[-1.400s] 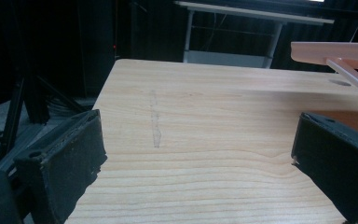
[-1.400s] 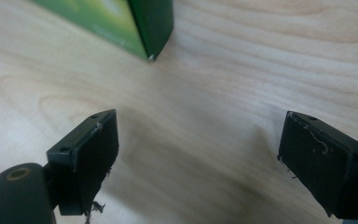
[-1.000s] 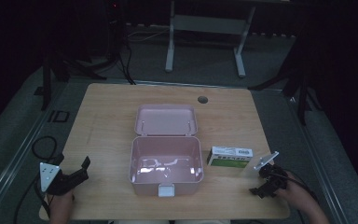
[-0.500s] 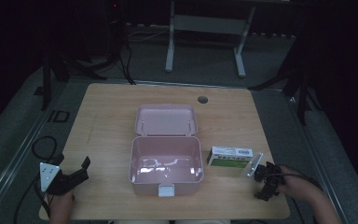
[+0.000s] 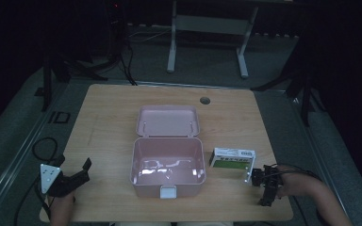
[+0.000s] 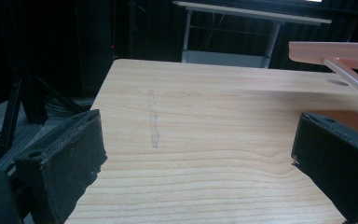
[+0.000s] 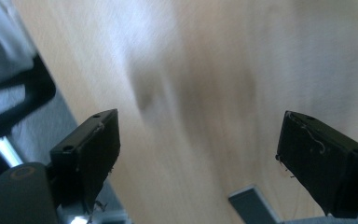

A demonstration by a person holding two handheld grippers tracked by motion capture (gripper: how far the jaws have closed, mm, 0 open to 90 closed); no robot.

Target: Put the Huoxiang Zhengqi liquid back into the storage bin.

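- The small green and white box (image 5: 233,159) lies flat on the wooden table (image 5: 108,127), just to the right of the open pink case (image 5: 168,165), near the table's front right part.
- The right gripper (image 5: 267,190) sits just in front of and to the right of that box, near it but not touching; the person's right hand (image 5: 292,181) holds it close to the table's front edge.
- In the right gripper view its jaws stand wide apart with nothing between them, over blurred wood grain.
- The left gripper (image 5: 73,176) rests near the front left corner, well apart from the box, with the pink case between them. Its jaws are also spread wide and empty, as the left gripper view shows.
- The high view gives the whole layout: the case's lid (image 5: 168,121) is laid back flat behind its tray, and a white latch (image 5: 168,192) sits on the front wall.
- The left gripper view adds a low look along the table, with the pink lid's edge (image 6: 331,50) cut off at the upper right.
- The right gripper view is smeared and tilted; a small grey shape (image 7: 251,203) at the bottom is too blurred to identify.
- The print on the box cannot be read, and the left hand (image 5: 61,209) is cut off by the bottom of the high view.
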